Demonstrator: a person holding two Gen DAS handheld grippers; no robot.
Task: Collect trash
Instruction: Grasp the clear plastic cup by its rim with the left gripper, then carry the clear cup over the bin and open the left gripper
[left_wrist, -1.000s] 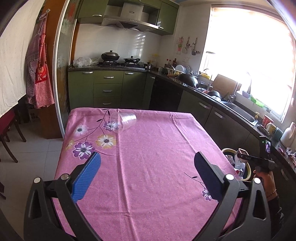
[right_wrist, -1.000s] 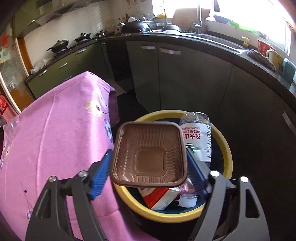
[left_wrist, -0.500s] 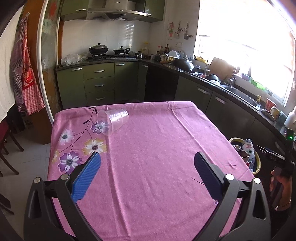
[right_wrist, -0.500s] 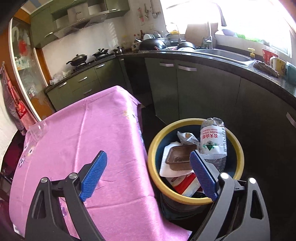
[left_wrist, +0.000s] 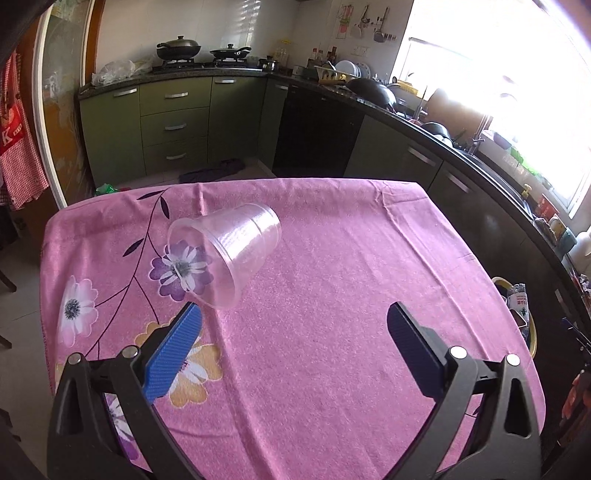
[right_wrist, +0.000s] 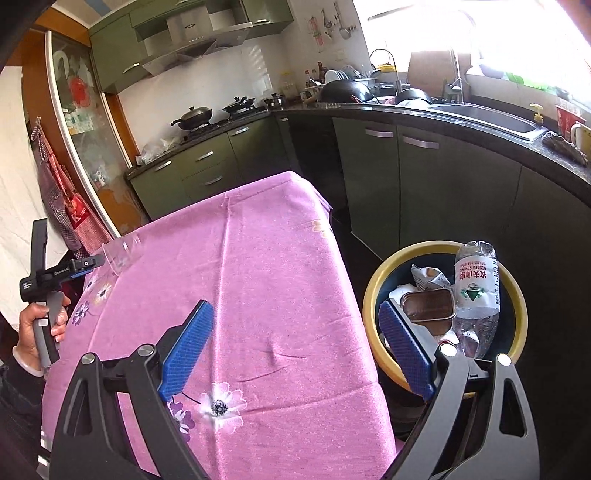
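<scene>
— Left gripper (left_wrist: 291, 339) first: jaws spread wide, nothing between them, hovering low over the pink tablecloth (left_wrist: 332, 295). What's just ahead of it?

— Clear plastic cup (left_wrist: 225, 254), lying on its side on the cloth, mouth turned toward the camera. Its rim sits just beside the tip of the left blue pad (left_wrist: 173, 354), a touch beyond it; I can't tell whether they touch. A purple printed flower shows through the cup wall.

— And the right gripper (right_wrist: 295, 347)?

— Also wide apart and empty. One pad hangs over the cloth, the other pad (right_wrist: 404, 350) over the near rim of the bin (right_wrist: 373, 291).

— That bin, talk me through it.

— Yellow rim, dark inside, standing on the floor just off the table's edge, below the counter cabinets. In it: a brown tray (right_wrist: 428, 304) lying flat, a crumpled water bottle (right_wrist: 476, 284) leaning against the far wall with its label facing up, plus a crinkled wrapper (right_wrist: 428, 278) behind the tray.

— Anything farther back?

— From the right wrist camera, a hand (right_wrist: 37, 325) grips the left tool's handle at the table's far side, with the cup right at its tip. Beyond everything, green cabinets (left_wrist: 173, 125), pans on the stove (left_wrist: 177, 48), and a sink (right_wrist: 491, 118) under a bright window.
</scene>
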